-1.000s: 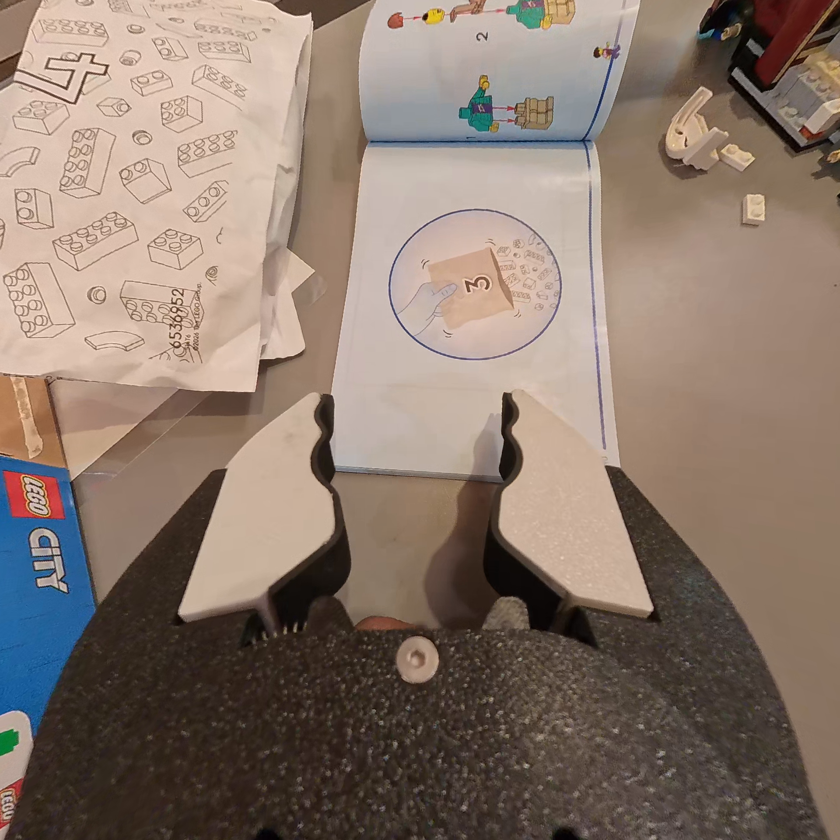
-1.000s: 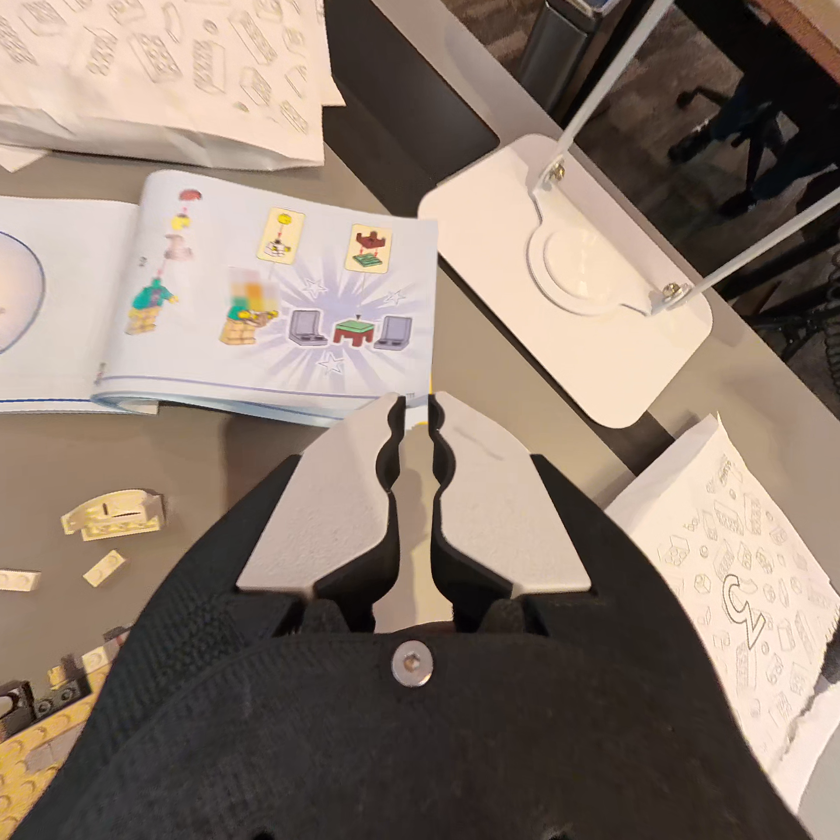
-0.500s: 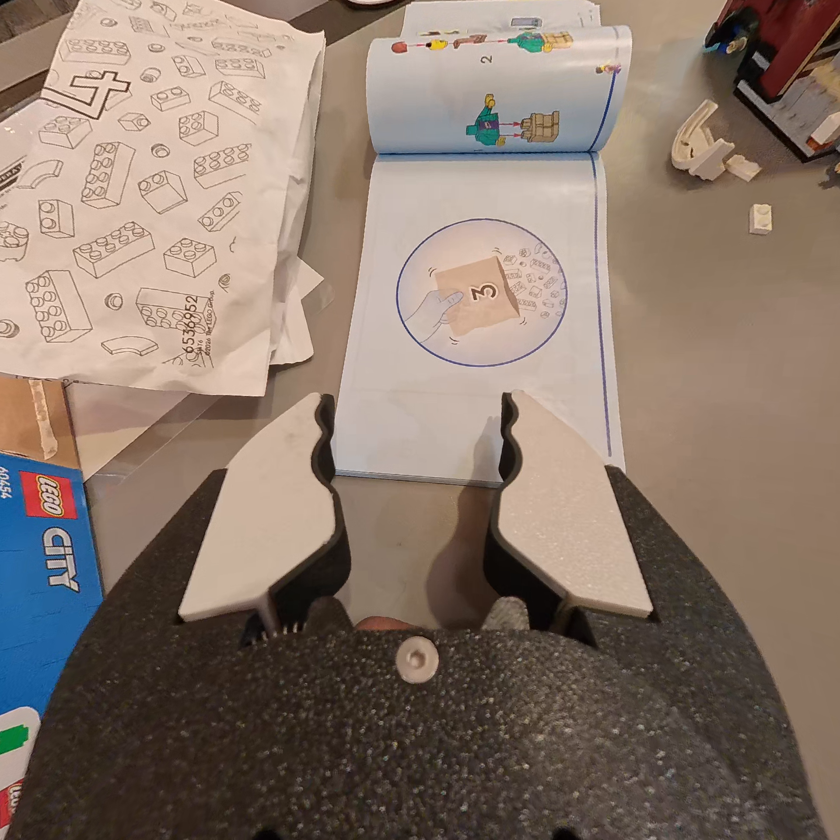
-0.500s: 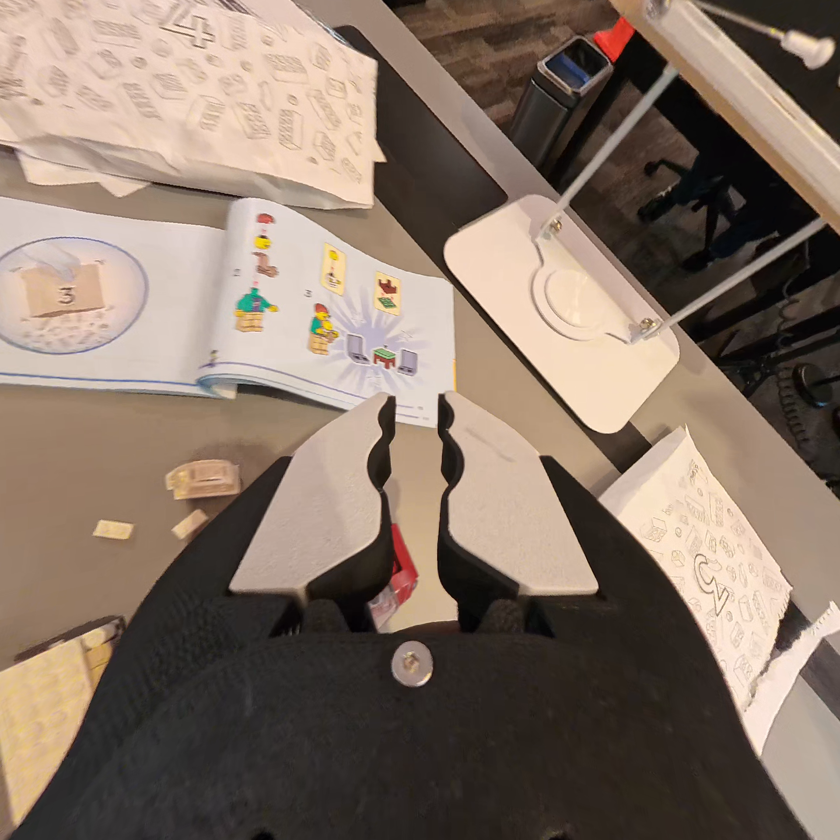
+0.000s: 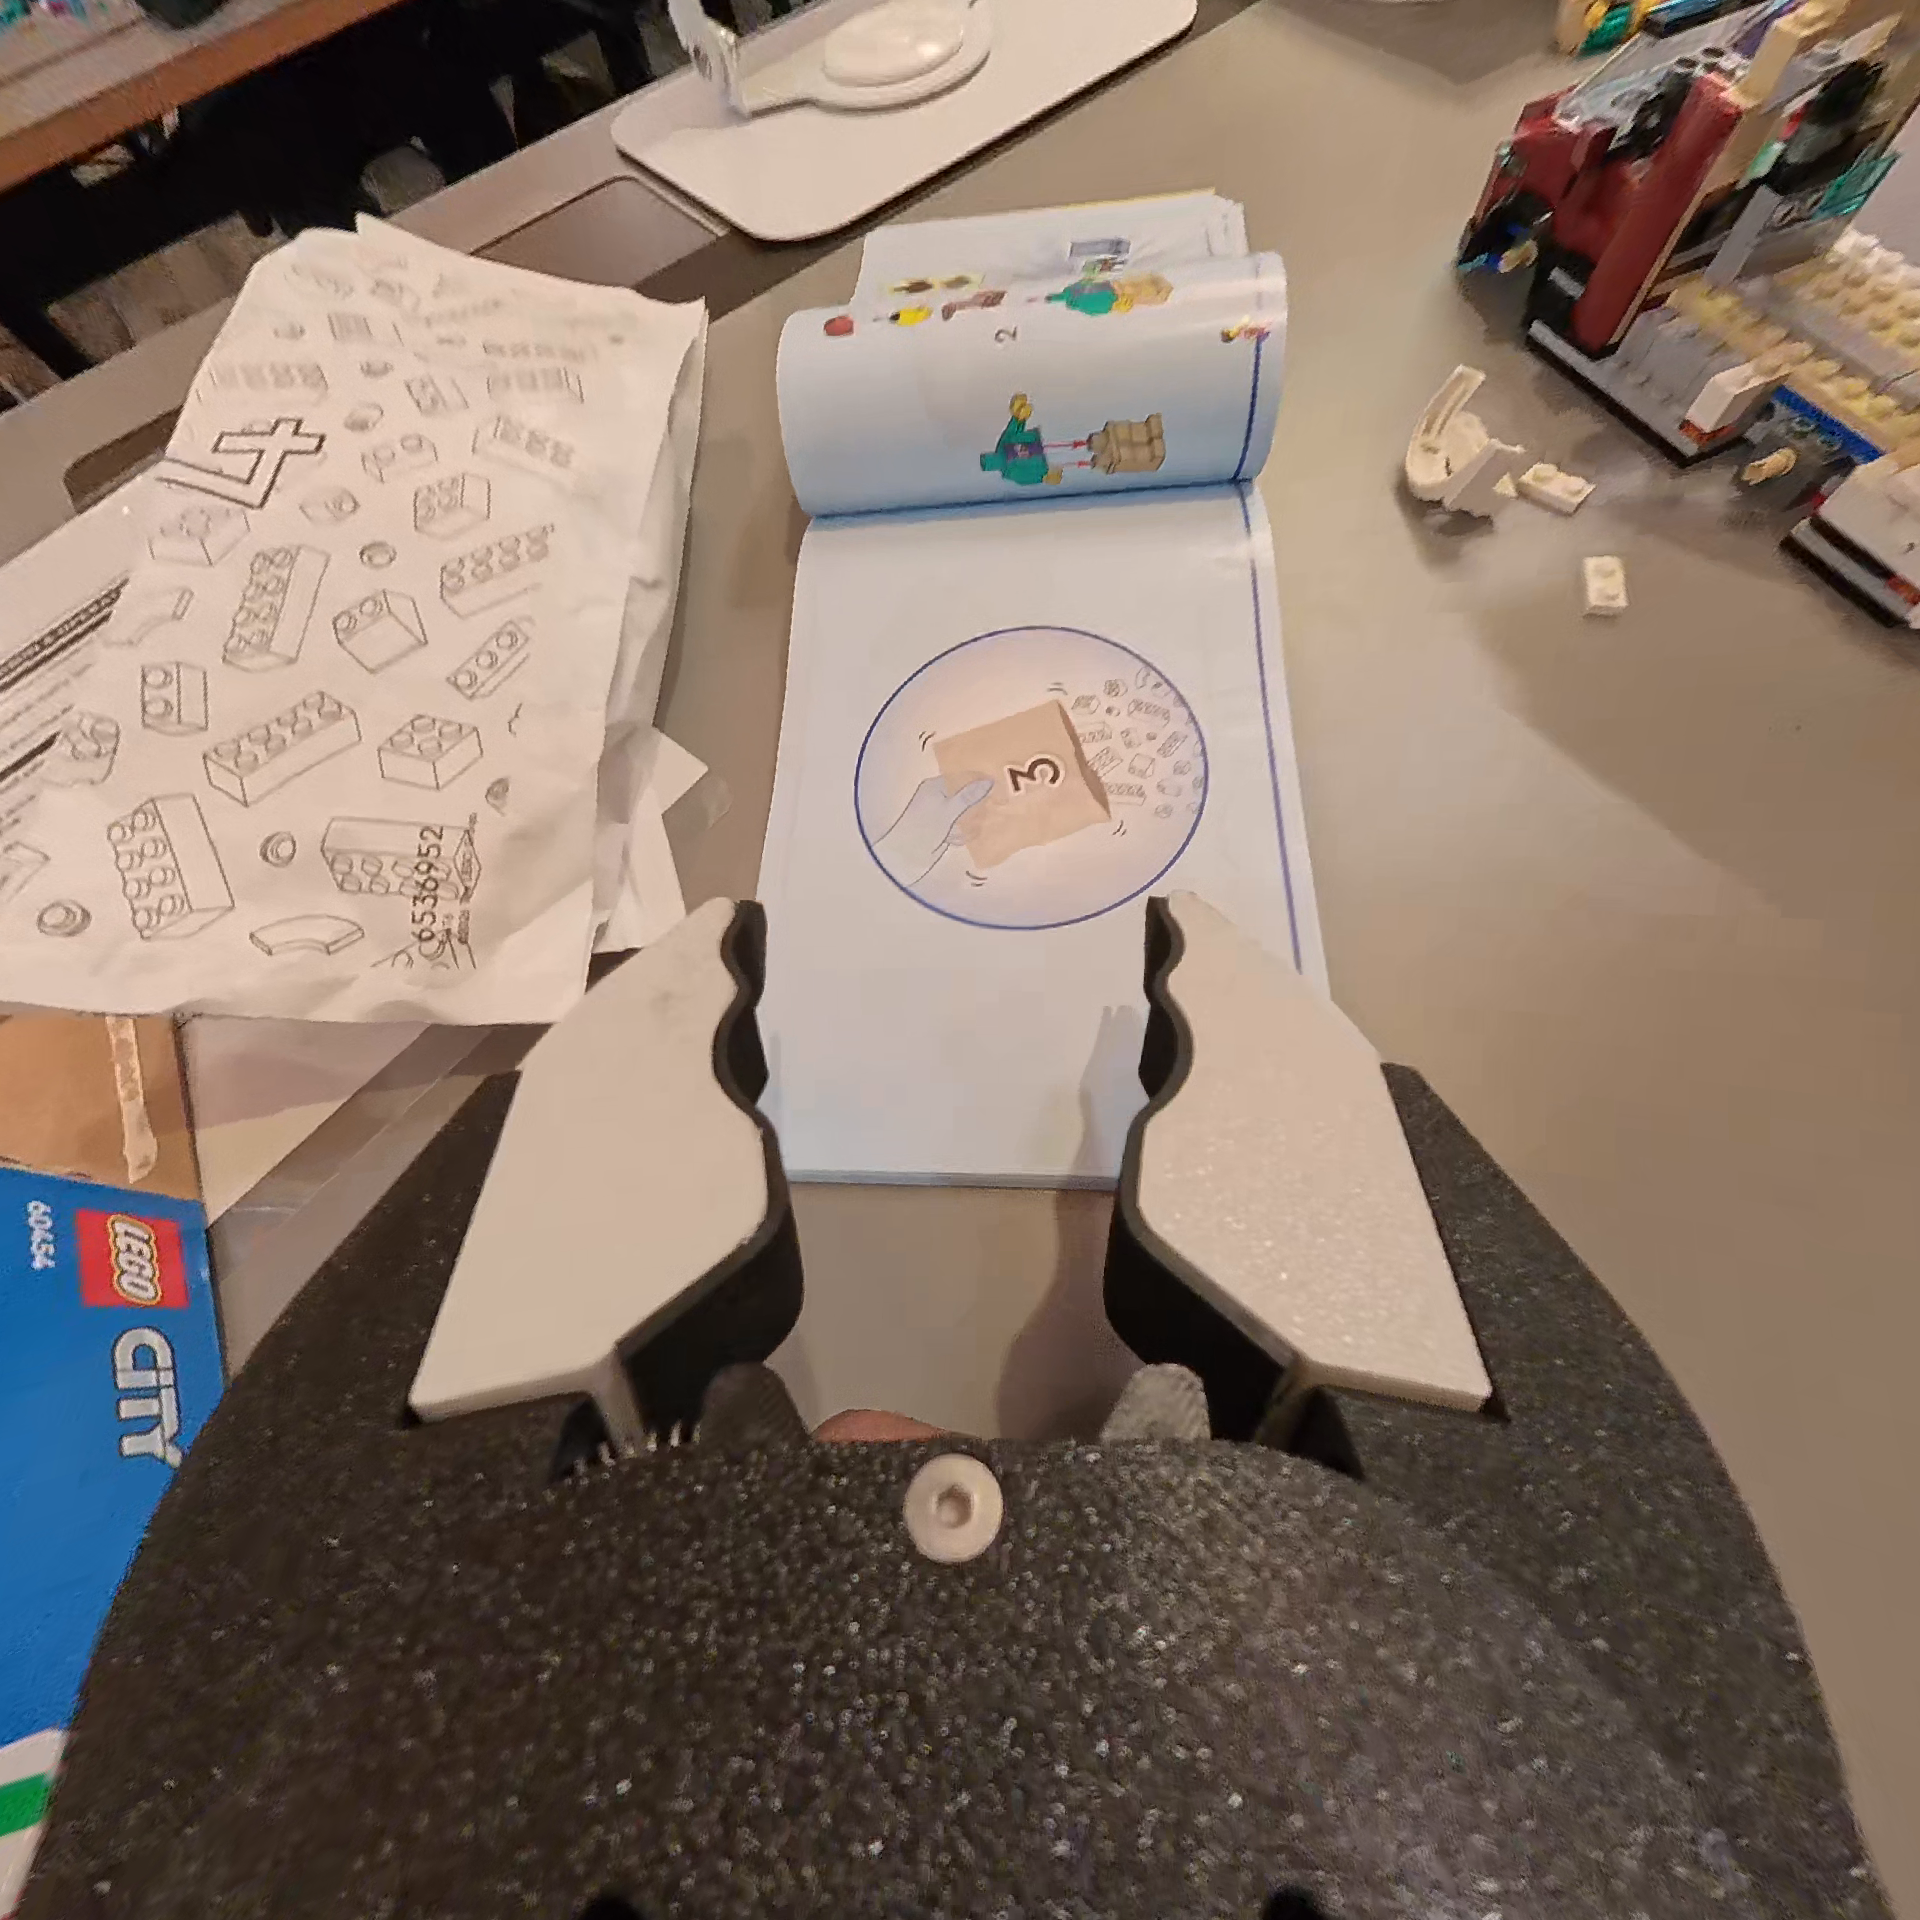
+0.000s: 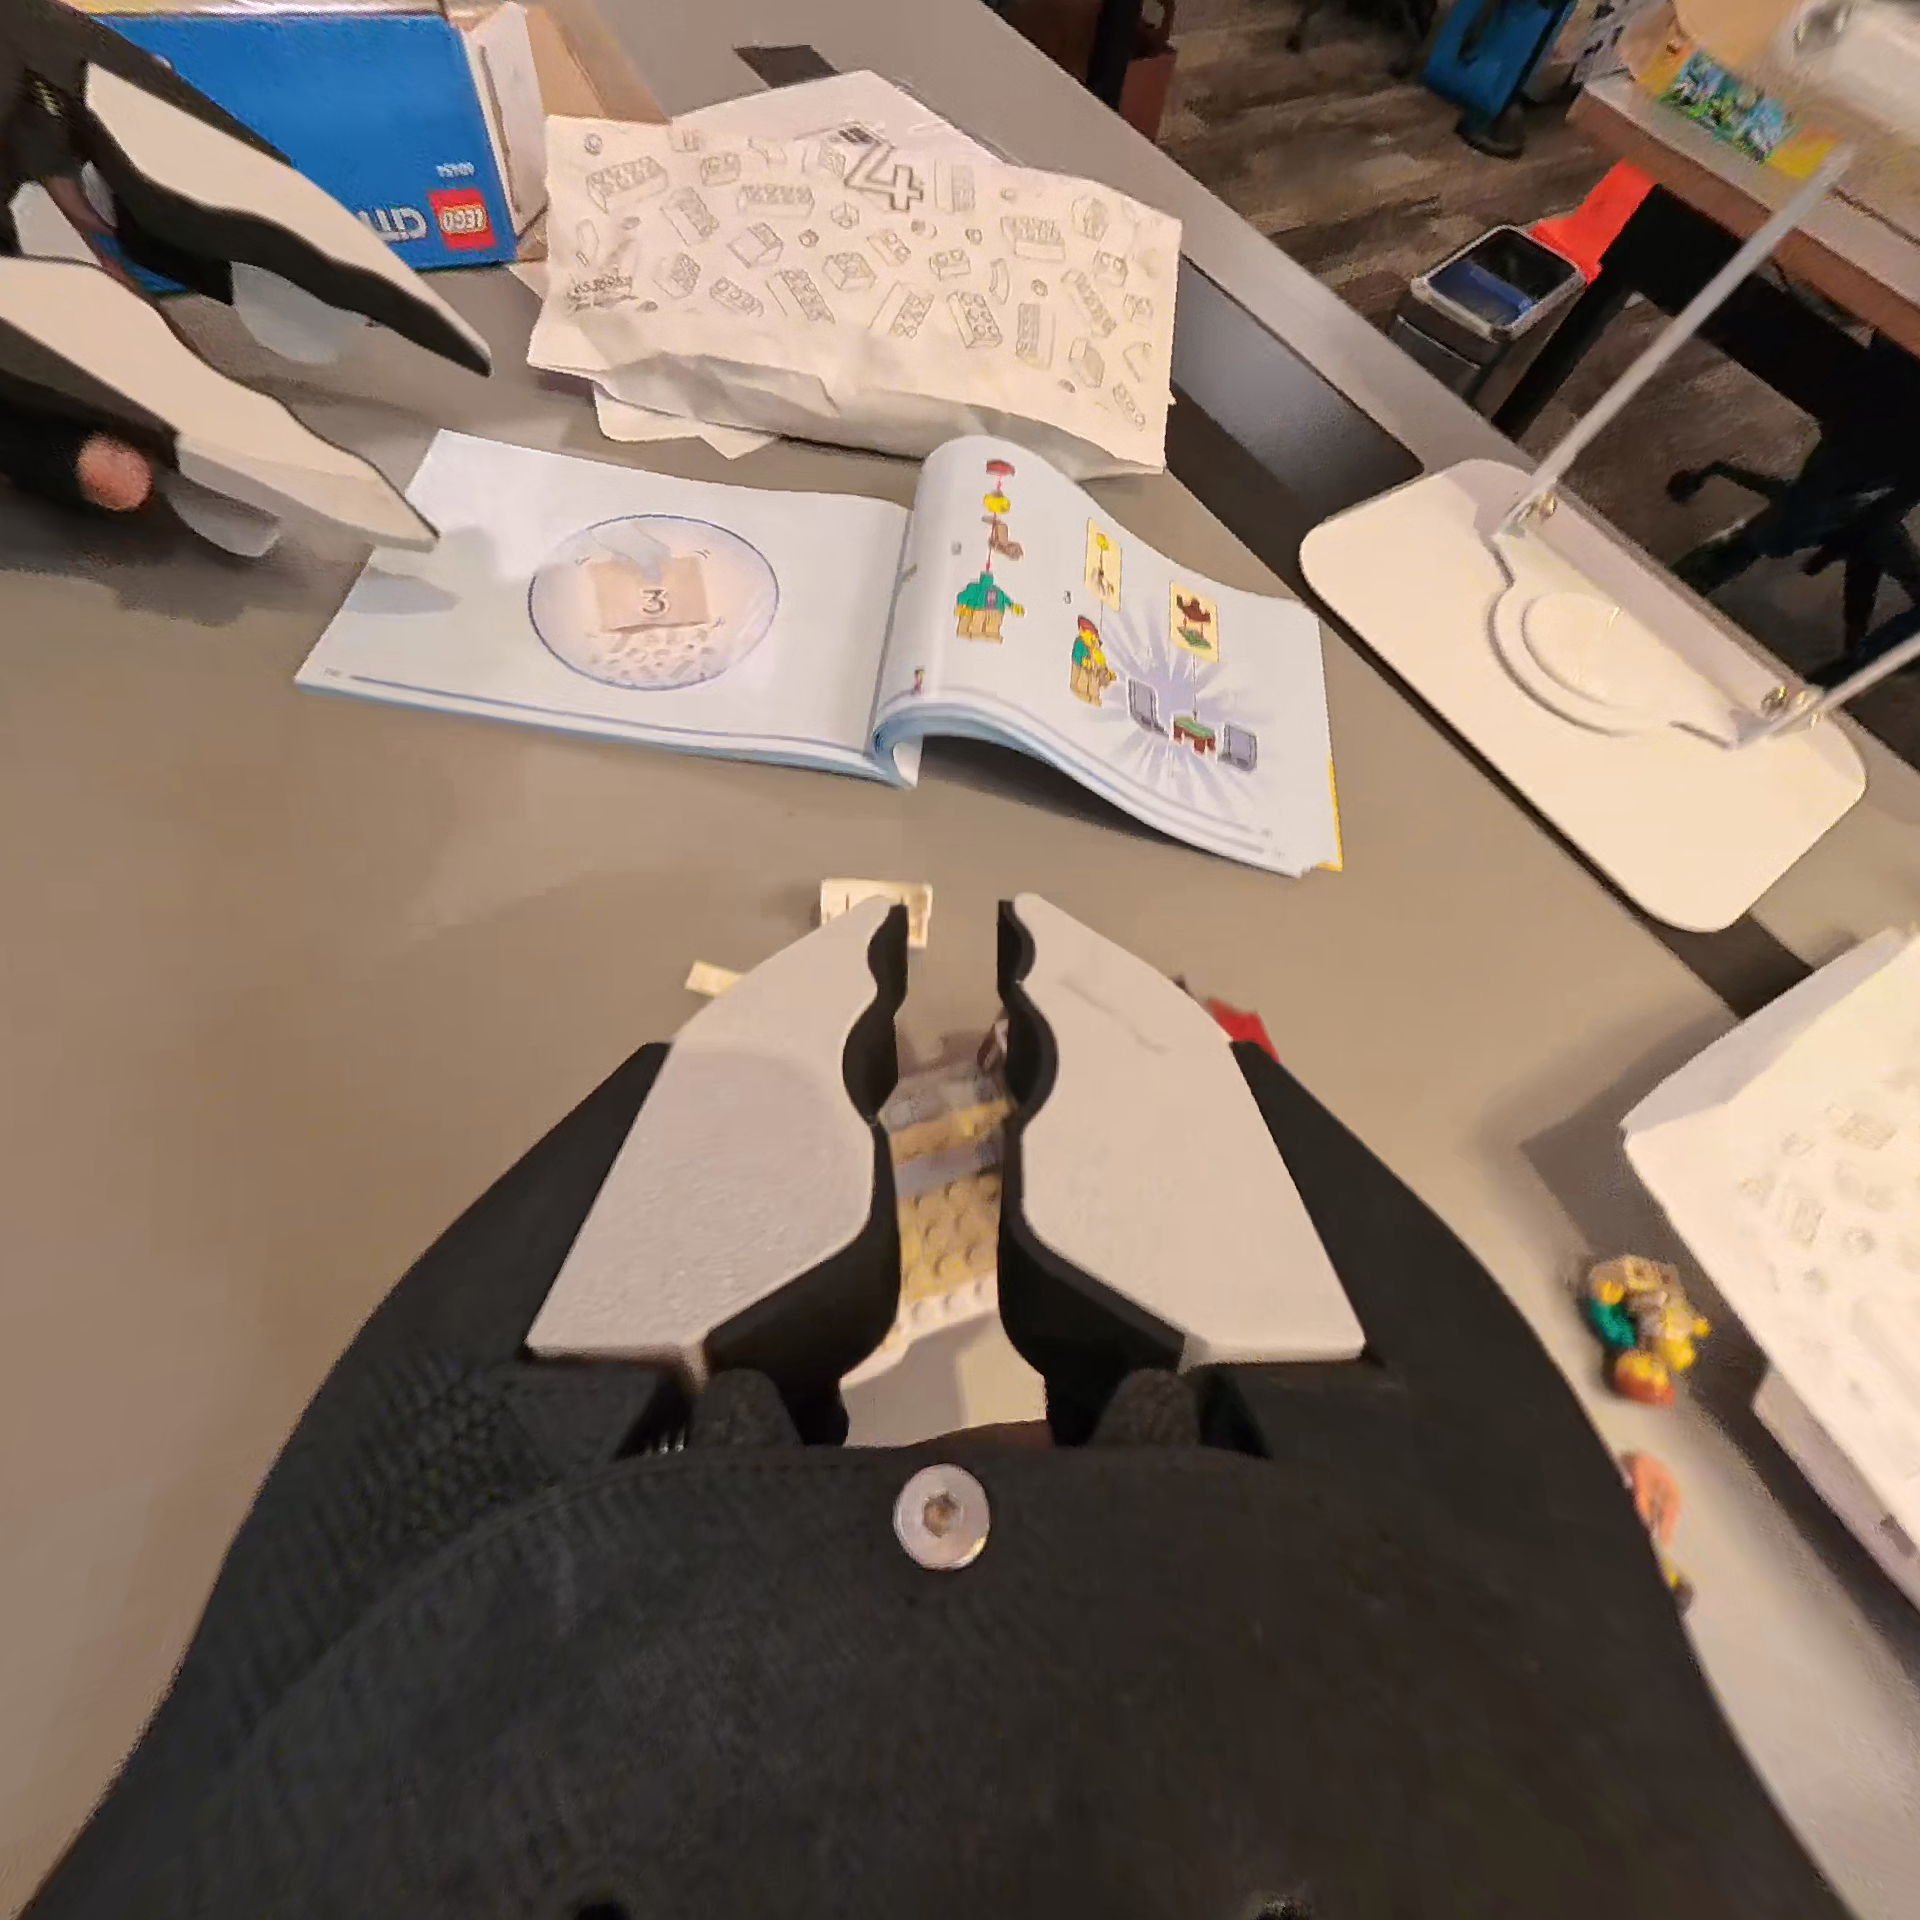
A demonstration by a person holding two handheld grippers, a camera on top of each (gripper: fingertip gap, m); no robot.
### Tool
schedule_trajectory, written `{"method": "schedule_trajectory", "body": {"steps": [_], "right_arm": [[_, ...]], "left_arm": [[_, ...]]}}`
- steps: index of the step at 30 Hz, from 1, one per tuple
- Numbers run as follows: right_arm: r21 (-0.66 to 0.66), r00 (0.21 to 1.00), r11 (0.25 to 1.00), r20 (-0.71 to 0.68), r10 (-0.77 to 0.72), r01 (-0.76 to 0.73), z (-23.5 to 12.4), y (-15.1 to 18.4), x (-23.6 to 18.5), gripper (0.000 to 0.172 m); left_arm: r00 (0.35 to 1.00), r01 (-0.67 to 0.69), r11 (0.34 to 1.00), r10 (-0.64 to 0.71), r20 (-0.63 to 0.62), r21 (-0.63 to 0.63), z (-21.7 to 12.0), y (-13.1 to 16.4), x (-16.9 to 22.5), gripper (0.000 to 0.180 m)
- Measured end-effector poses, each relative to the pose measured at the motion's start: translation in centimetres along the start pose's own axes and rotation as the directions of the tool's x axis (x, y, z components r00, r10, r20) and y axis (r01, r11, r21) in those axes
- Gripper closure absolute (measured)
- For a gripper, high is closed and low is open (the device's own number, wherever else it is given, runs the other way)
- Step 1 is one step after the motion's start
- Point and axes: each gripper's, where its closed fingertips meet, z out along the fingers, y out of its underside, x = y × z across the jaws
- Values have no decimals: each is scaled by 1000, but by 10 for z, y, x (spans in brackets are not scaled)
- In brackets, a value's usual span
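- Left wrist view: the left gripper (image 5: 951, 925) hangs with its fingers wide apart and nothing between them, low over the near page of the open instruction booklet (image 5: 1039, 997) that lies flat on the desk (image 5: 1558, 935).
- Risk here: a fingertip could catch the booklet's near edge and crease or drag the page; the far leaf is curled up and looks ready to flop shut if nudged.
- Count in this view: one booklet, one crumpled printed paper bag (image 5: 343, 644) to the left, one blue box (image 5: 94, 1403) at the lower left, one partly built brick model (image 5: 1714, 239) at the far right, and about four loose pale bricks (image 5: 1496, 478) beside it, though they blur together.
- Right wrist view: the right gripper (image 6: 951, 920) has its fingers a narrow gap apart, gripping nothing; it hovers above the brick model, whose tan studs show through the gap, with a pale brick (image 6: 878, 904) just beyond the left fingertip.
- Risk here: the gripper sits right over the model, so a drop could knock pieces loose, and a sweep forward could scatter the small bricks.
- Count in this view: two pale bricks near the fingertips, one white lamp base (image 6: 1579, 686), one small figure cluster (image 6: 1647, 1325) at the right, one more printed bag (image 6: 1808, 1195), and the other gripper at upper left.
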Motion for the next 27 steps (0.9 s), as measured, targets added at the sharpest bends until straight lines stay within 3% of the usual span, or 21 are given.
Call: {"method": "schedule_trajectory", "body": {"steps": [6, 27], "right_arm": [[-6, 999, 999, 0, 46, -46, -8, 32, 4, 155], [10, 996, 996, -3, 85, -84, -6, 42, 8, 153]], "left_arm": [[999, -29, 999, 29, 15, -22, 7, 3, 2, 110], [999, -44, 997, 45, 20, -60, 11, 8, 3, 110]]}}
